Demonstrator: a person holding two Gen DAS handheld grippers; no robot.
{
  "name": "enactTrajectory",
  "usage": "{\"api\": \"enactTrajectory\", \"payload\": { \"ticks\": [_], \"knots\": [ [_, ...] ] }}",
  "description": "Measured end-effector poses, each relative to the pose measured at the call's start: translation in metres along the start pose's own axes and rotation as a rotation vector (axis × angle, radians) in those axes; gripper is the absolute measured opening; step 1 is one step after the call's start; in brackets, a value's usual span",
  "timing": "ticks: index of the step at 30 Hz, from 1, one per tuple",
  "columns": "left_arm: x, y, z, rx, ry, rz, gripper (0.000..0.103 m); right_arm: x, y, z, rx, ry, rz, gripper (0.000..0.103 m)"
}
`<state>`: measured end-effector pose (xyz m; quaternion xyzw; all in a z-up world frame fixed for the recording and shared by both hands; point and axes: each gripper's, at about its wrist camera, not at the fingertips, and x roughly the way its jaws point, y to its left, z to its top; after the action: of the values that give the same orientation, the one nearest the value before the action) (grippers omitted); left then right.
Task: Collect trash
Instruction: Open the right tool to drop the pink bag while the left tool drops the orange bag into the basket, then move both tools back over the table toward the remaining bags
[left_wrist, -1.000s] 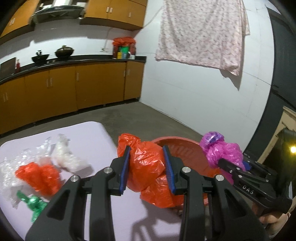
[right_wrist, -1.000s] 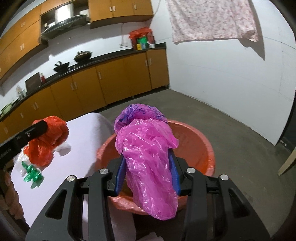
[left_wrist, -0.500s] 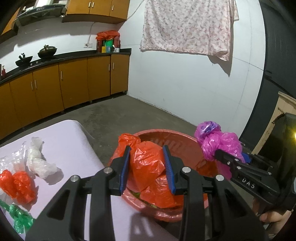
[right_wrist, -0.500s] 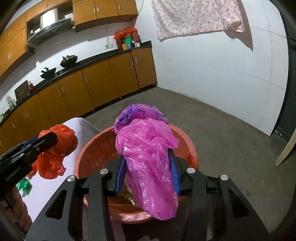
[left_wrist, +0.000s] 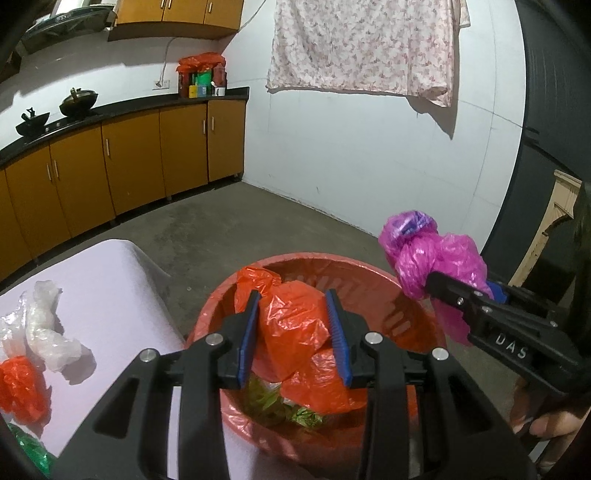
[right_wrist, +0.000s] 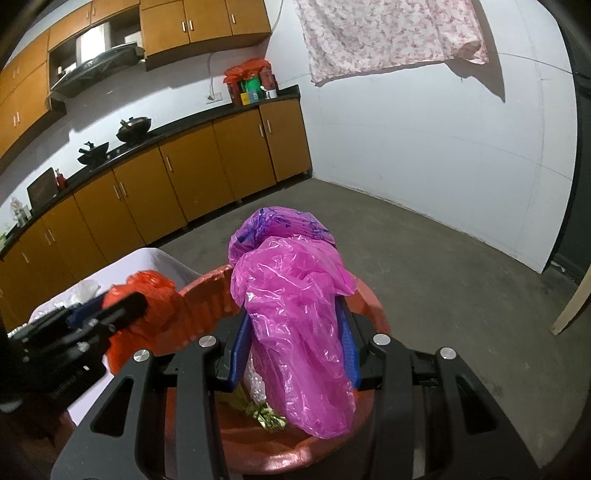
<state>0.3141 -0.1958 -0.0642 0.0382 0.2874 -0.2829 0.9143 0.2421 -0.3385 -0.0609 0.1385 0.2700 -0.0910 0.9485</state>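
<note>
Kitchen floor, red basin (left_wrist: 417, 295) beside table. L gripper (left_wrist: 293, 332) clamping orange bag (left_wrist: 291, 325) right over basin; R gripper (right_wrist: 293, 347) clamping pink bag (right_wrist: 295, 314), hanging lengthwise over basin too.

Our left gripper (left_wrist: 293, 336) is matte black plastic with two forked arms. Each finger ends in a ribbed blue pad (left_wrist: 246, 341). Round silver screw heads (left_wrist: 149, 355) sit at the arm joints, four across. Our right gripper (right_wrist: 293, 343) has the same build: black arms, blue pads and four silver screws. From the left wrist view its side shows small screws and the white letters "DAS" (left_wrist: 511, 346). A bare hand (left_wrist: 546, 421) wraps its handle below; we see no sleeve.
</note>
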Motion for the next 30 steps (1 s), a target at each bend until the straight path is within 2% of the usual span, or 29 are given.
{"api": "enactTrajectory", "payload": {
  "ticks": [4, 11, 20, 23, 30],
  "knots": [
    [0.004, 0.006, -0.001, -0.025, 0.007, -0.002, 0.044, 0.002, -0.004, 0.002, 0.020, 0.004, 0.016, 0.056],
    [-0.002, 0.023, -0.003, -0.078, 0.010, 0.013, 0.059, -0.003, -0.008, -0.001, 0.028, 0.005, 0.008, 0.065],
    [-0.043, 0.038, -0.014, -0.086, -0.034, 0.111, 0.083, -0.020, 0.012, -0.006, -0.046, -0.049, -0.047, 0.092],
    [-0.065, 0.047, -0.021, -0.098, -0.050, 0.150, 0.087, -0.024, 0.023, -0.006, -0.068, -0.055, -0.041, 0.093],
    [-0.118, 0.075, -0.039, -0.126, -0.093, 0.274, 0.091, -0.031, 0.065, -0.014, -0.142, -0.043, 0.049, 0.093]
  ]
}}
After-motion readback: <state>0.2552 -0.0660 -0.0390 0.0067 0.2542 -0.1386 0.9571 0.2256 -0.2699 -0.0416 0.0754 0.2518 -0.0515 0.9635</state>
